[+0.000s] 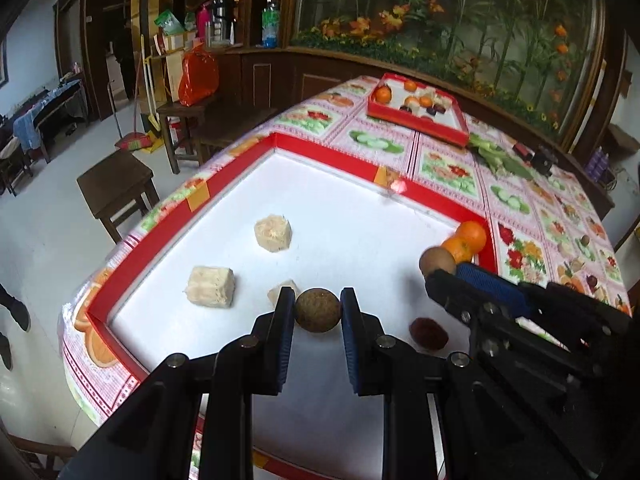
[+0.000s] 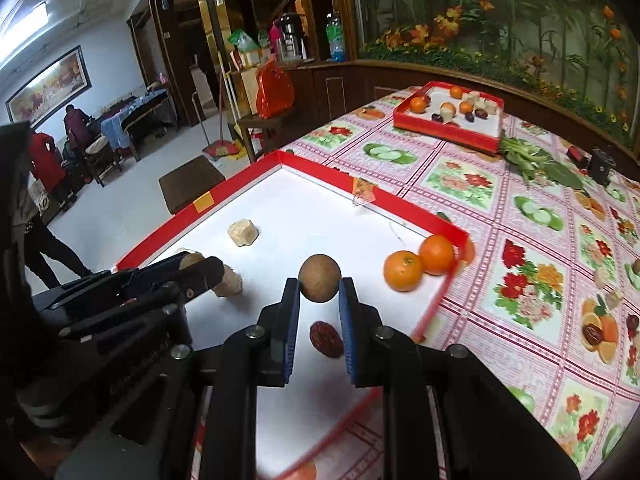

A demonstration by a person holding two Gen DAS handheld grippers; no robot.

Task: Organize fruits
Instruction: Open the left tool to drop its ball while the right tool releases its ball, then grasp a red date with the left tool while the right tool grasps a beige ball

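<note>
A red-rimmed white tray [image 1: 240, 168] [image 2: 240, 184] lies on the flowered tablecloth. My left gripper [image 1: 317, 300] is shut on a rough brown round fruit [image 1: 318, 310] just above the tray floor. In the right wrist view it shows at the left [image 2: 200, 268]. My right gripper [image 2: 319, 286] is shut on a smoother brown round fruit [image 2: 320, 278], and it reaches in from the right in the left wrist view [image 1: 444, 270]. Two oranges [image 2: 403, 271] [image 1: 466, 240] sit in the tray's right corner. A dark red date [image 2: 326, 339] [image 1: 428, 332] lies below the right gripper. Pale chunks [image 1: 273, 232] [image 1: 211, 286] [image 2: 243, 232] rest at the left.
A second red tray [image 1: 416, 120] [image 2: 444, 128] with several fruits stands at the table's far end. Leafy greens [image 2: 532, 160] and a small black box [image 2: 600, 166] lie beside it. Wooden stools [image 1: 116, 184] stand off the table's left edge. People stand at the far left of the room.
</note>
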